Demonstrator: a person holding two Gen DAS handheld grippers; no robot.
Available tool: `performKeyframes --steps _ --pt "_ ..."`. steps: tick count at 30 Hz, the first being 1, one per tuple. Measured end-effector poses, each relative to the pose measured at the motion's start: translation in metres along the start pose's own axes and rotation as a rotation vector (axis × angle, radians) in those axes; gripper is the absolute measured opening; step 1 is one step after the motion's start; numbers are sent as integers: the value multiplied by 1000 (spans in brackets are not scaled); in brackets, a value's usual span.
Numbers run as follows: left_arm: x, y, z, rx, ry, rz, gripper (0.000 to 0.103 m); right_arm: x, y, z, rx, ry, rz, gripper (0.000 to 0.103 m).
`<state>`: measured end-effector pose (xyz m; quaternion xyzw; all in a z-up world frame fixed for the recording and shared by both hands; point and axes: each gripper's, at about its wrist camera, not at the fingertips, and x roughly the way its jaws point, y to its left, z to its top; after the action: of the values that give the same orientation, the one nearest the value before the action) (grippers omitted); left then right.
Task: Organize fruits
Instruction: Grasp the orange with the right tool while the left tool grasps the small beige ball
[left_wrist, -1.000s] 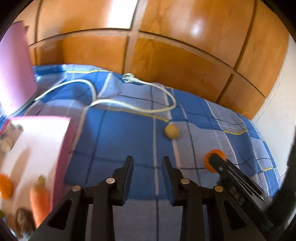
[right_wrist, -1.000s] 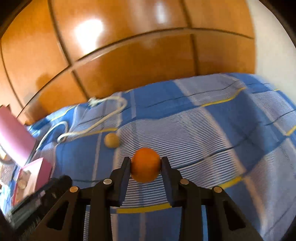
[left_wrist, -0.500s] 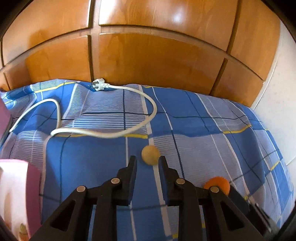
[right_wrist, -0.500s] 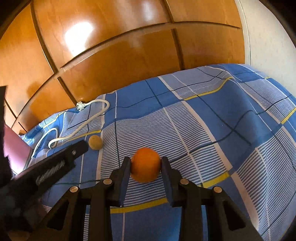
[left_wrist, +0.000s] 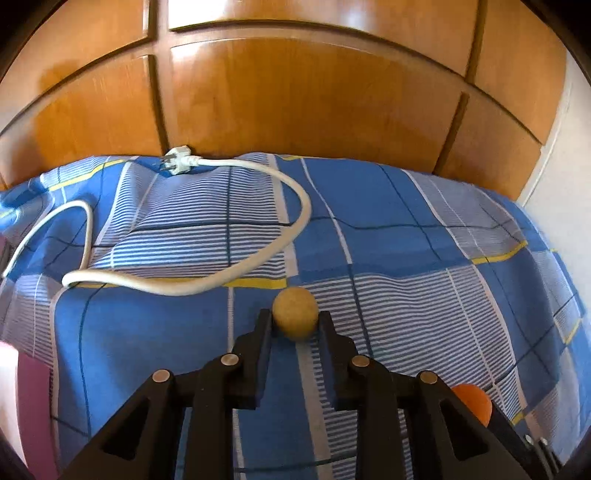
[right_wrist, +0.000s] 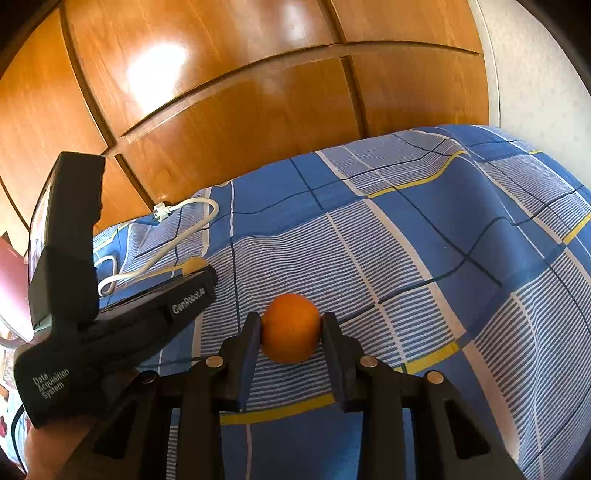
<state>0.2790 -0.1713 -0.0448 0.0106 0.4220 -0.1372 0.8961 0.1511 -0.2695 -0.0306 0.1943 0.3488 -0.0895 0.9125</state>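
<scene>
A small yellow-tan round fruit lies on the blue checked bedspread. My left gripper has it between its fingertips, and both pads touch its sides. An orange is clamped between the pads of my right gripper, low over the bedspread. The left wrist view catches that orange at its lower right edge. From the right wrist camera, the left gripper's black body reaches in from the left, and the yellow fruit peeks out at its tip.
A white power cable with its plug loops across the bed behind the yellow fruit. A pink box edge shows at the lower left. Wooden wardrobe doors stand behind the bed, and a white wall lies to the right.
My left gripper swung right, away from the pink box, reached the yellow fruit and narrowed its jaws around it. The right gripper stayed in place with the orange in it.
</scene>
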Motion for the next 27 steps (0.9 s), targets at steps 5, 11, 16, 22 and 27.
performKeyframes --steps 5,11,16,22,27 --pt "-18 24 -8 -86 -14 13 23 6 -2 1 8 30 29 37" --pt "-50 40 -37 -132 -9 36 23 10 -6 1 39 39 60 38" --pt "-85 48 -67 -134 -26 67 23 11 -6 0 42 41 67 38" --pt "-117 52 -108 -122 -18 67 24 9 -5 -2 41 50 68 35" --pt "-137 47 -143 -80 -40 72 24 0 -8 -11 83 77 98 34"
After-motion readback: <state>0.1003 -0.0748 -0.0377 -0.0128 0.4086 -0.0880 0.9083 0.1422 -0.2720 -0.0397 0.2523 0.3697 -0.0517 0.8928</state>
